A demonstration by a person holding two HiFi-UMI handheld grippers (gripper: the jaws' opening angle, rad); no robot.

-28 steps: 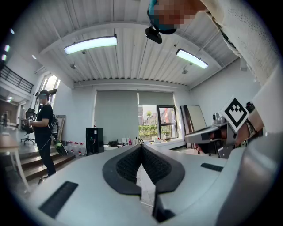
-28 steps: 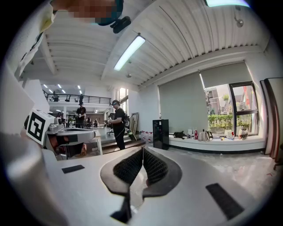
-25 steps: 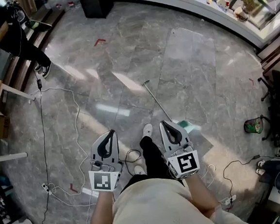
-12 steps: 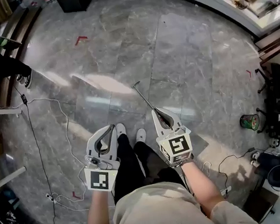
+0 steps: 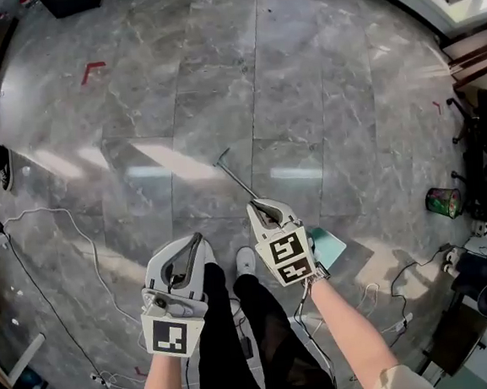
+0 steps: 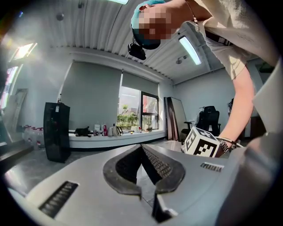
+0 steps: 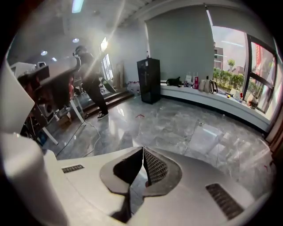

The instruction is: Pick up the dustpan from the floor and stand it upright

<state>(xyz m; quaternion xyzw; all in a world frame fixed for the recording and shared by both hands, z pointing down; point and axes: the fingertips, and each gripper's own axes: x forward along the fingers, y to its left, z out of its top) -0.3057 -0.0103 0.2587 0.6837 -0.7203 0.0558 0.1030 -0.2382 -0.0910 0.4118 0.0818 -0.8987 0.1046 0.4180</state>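
The dustpan lies flat on the grey marble floor in the head view. Its teal pan (image 5: 330, 245) shows just right of my right hand, and its thin metal handle (image 5: 235, 173) runs up-left from there. My right gripper (image 5: 254, 205) hangs over the near part of that handle, jaws shut with nothing between them (image 7: 143, 148). Whether it touches the handle I cannot tell. My left gripper (image 5: 198, 236) is lower left, beside the person's leg, well away from the dustpan. Its fingertips meet, so it is shut and empty (image 6: 142, 145).
The wearer's dark trousers and a white shoe (image 5: 246, 261) stand between the grippers. Cables (image 5: 38, 267) trail over the floor at left and lower right. A green bin (image 5: 441, 202) and office chairs (image 5: 485, 151) stand at right. A black cabinet (image 7: 150, 79) stands far off.
Both grippers have dropped toward the floor and moved forward. The right one now sits over the dustpan handle. The head view has tipped steeply down and closer to the floor.
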